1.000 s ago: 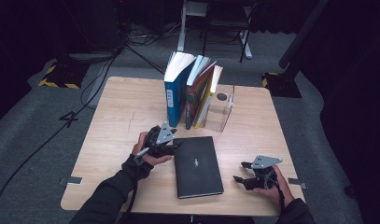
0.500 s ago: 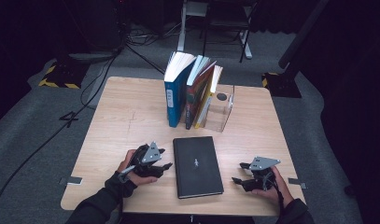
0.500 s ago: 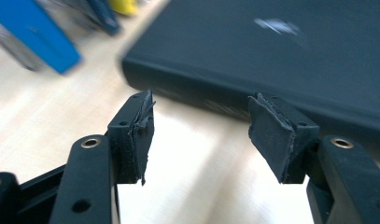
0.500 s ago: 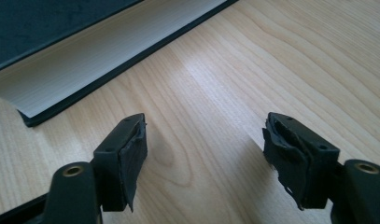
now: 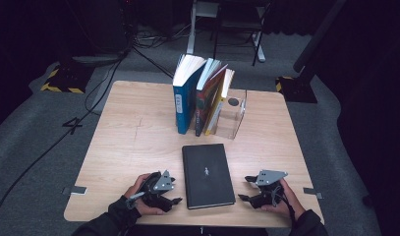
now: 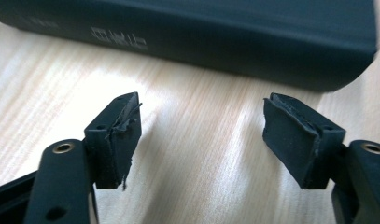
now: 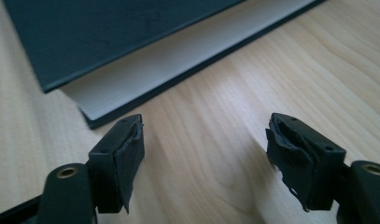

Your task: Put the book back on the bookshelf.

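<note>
Spine lettering on the black book (image 6: 187, 39) is blurred.

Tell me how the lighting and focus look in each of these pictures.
High view: the wooden table is evenly lit, the floor around it dark, all fairly soft. Left gripper view: glare streaks the wood, and the black book spine is blurred. Right gripper view: bright wood, the book's page edge in fair focus.

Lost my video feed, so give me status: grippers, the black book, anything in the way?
Left gripper open, jaws just widened, nothing between. Right gripper open, empty. Black book flat on table between them, untouched. Nothing in the way.
</note>
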`<state>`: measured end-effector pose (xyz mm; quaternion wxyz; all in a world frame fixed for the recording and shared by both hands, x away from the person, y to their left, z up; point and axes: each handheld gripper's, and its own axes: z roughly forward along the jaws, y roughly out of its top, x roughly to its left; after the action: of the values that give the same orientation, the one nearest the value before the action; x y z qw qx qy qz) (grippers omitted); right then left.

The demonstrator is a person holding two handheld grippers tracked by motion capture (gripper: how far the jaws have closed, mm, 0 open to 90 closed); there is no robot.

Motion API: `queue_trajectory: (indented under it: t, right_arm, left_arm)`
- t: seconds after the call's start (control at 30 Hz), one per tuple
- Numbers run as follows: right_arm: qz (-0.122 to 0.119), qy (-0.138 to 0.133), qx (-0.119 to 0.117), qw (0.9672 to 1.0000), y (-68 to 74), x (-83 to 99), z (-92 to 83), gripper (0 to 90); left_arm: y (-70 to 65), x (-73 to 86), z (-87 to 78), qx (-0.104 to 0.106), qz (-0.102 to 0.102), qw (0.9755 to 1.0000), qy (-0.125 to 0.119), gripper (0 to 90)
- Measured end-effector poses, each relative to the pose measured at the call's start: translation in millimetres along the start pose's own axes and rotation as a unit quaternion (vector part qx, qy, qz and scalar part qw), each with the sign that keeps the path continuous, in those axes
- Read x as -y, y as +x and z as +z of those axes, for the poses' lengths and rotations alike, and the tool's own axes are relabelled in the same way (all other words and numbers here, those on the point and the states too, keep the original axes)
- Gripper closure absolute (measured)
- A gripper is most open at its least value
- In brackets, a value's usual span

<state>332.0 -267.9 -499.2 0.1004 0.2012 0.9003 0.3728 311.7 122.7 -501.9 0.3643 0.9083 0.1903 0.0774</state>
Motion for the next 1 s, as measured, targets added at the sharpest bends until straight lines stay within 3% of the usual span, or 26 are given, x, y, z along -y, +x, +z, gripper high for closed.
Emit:
queue_trajectory:
  t: [0.1,0.27,0.53,0.83,1.0]
  right_arm:
    - [-0.013,0.000,-0.008,0.9999,4.4,-2.3,1.8,27.6]
    - [-0.011,-0.004,-0.019,0.9997,7.5,-5.5,4.2,27.7]
    - [-0.030,-0.005,-0.020,0.9993,12.3,-14.5,11.4,28.1]
    - [-0.030,-0.031,-0.033,0.9985,11.8,-15.1,10.8,29.5]
    - [-0.040,-0.028,-0.038,0.9981,16.2,-20.1,15.3,29.0]
  left_arm:
    - [1.5,2.4,0.8,0.006,-0.007,0.9999,-0.006,25.4]
    - [4.1,3.3,0.3,-0.003,-0.011,0.9999,-0.004,20.3]
    - [7.4,8.4,-4.3,-0.005,-0.014,0.9999,-0.004,20.2]
    - [7.3,9.1,-4.8,-0.003,-0.014,0.9999,-0.004,20.2]
    - [6.7,11.4,-7.1,-0.003,-0.014,0.9999,-0.003,20.2]
